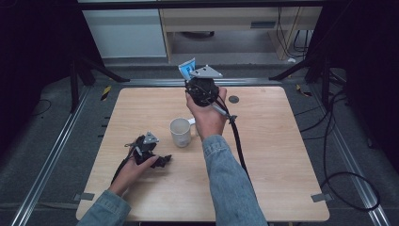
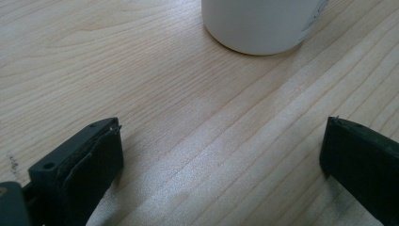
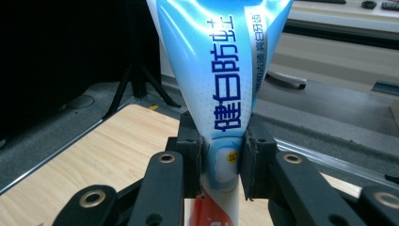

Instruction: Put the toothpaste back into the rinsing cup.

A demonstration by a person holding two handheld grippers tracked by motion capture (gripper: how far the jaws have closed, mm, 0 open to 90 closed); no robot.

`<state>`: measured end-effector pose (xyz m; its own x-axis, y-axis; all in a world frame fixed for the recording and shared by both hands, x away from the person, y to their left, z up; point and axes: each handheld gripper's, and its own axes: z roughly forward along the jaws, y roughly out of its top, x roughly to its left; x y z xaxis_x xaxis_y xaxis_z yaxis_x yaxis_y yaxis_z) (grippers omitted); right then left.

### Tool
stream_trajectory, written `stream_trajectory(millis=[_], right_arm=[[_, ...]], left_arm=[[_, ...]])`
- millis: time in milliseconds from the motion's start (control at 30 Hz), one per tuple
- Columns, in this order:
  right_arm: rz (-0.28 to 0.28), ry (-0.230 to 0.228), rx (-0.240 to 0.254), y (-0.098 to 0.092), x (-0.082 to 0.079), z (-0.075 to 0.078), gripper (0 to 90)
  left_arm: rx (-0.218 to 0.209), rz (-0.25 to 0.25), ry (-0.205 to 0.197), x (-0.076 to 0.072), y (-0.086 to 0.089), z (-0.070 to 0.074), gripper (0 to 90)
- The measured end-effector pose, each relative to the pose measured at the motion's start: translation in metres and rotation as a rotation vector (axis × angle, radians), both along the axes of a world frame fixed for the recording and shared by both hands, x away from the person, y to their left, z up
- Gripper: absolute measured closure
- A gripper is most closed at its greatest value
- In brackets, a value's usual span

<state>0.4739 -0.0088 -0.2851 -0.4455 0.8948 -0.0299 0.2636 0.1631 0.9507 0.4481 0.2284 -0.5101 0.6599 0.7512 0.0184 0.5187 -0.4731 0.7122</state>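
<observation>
A white mug [image 1: 181,132] stands on the wooden table [image 1: 282,165].

The toothpaste tube [image 3: 221,84] bears blue Chinese characters — 健白防蛀 — running lengthwise.

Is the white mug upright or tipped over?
Upright: the white mug stands on its base on the table, round mouth facing up, handle to the side.

Toothpaste tube [image 3: 226,84]: top and cap end cut off by frame edges in right gripper view; in high view mostly hidden behind right tool [image 1: 195,75], print too small to read. Mug [image 2: 261,23]: just the base in left gripper view, rest cropped; side print cut off, unreadable.
</observation>
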Motion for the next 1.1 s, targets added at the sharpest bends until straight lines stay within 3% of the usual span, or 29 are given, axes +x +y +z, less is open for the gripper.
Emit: stream_trajectory(millis=[700,1100], right_arm=[[0.037,-0.048,0.075,0.024,0.000,-0.017,72.7],[0.043,-0.033,0.117,0.027,-0.002,-0.034,72.7]], left_arm=[[0.000,0.000,0.000,0.000,0.000,0.000,0.0],[0.001,-0.001,0.000,0.000,0.000,0.000,0.0]])
